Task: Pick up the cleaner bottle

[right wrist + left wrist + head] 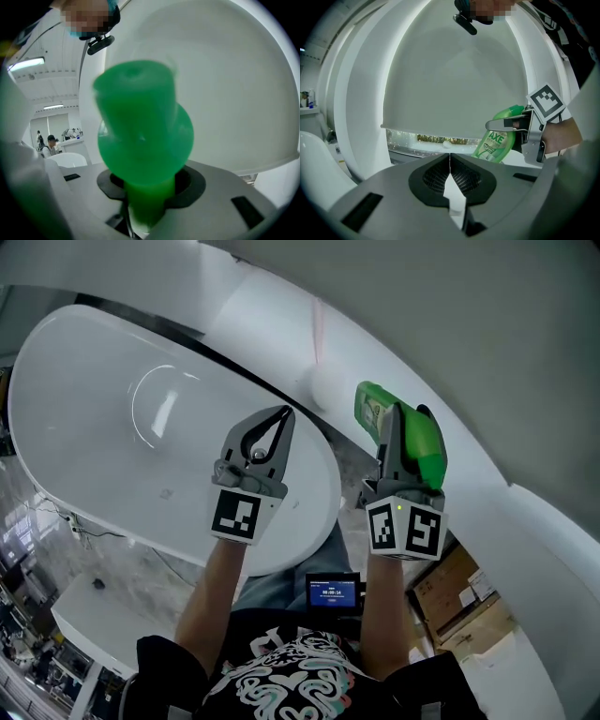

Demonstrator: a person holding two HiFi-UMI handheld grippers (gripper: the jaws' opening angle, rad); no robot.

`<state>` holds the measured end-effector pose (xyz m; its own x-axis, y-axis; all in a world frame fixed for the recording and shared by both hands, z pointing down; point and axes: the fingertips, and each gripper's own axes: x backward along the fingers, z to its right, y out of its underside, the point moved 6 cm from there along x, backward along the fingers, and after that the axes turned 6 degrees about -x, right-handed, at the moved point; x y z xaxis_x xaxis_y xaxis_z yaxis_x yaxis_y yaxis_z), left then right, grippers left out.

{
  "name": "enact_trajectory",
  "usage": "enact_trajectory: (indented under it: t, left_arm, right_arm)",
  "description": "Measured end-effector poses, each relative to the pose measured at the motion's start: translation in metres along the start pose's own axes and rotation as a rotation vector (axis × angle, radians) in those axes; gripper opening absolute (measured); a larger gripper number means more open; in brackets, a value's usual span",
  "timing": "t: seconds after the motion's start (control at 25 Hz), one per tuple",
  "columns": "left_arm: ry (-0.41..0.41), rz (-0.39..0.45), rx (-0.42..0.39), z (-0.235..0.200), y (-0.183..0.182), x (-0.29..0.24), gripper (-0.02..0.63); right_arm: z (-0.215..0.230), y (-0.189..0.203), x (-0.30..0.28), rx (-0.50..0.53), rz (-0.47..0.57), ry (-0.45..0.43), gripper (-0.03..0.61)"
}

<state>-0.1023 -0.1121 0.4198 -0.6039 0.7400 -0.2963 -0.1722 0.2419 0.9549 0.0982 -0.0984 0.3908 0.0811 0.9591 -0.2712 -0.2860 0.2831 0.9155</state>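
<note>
In the head view the left gripper (282, 421) hangs over the near right end of the white bathtub (103, 437) with its jaws pressed together on nothing. To its right, the right gripper (401, 427) is clamped on the green cleaner bottle (425, 448), which it holds in the air. In the left gripper view the two jaws meet in a closed seam, and the bottle shows far to the right, its labelled body slanting down from the right gripper's hold. In the right gripper view the bottle looms close and blurred, its narrower green part pinched between the jaws and a rounded end bulging beyond.
</note>
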Motion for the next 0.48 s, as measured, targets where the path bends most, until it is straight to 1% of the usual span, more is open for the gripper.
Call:
enact_trajectory:
  t: [0.16,0.32,0.48]
  left_arm:
    - [0.001,0.007,-0.016,-0.004,-0.009,0.007,0.018]
    - [0.001,0.008,-0.026,-0.015,-0.012,0.016,0.018]
    - [-0.010,0.030,-0.031,-0.014,-0.038,0.030,0.018]
  right_arm:
    - [-0.015,-0.017,0.008,0.009,0.001,-0.033,0.187]
    - [-0.030,-0.021,0.008,-0.012,-0.010,-0.044,0.187]
    - [-0.041,-0.046,0.021,-0.011,0.005,-0.062,0.187]
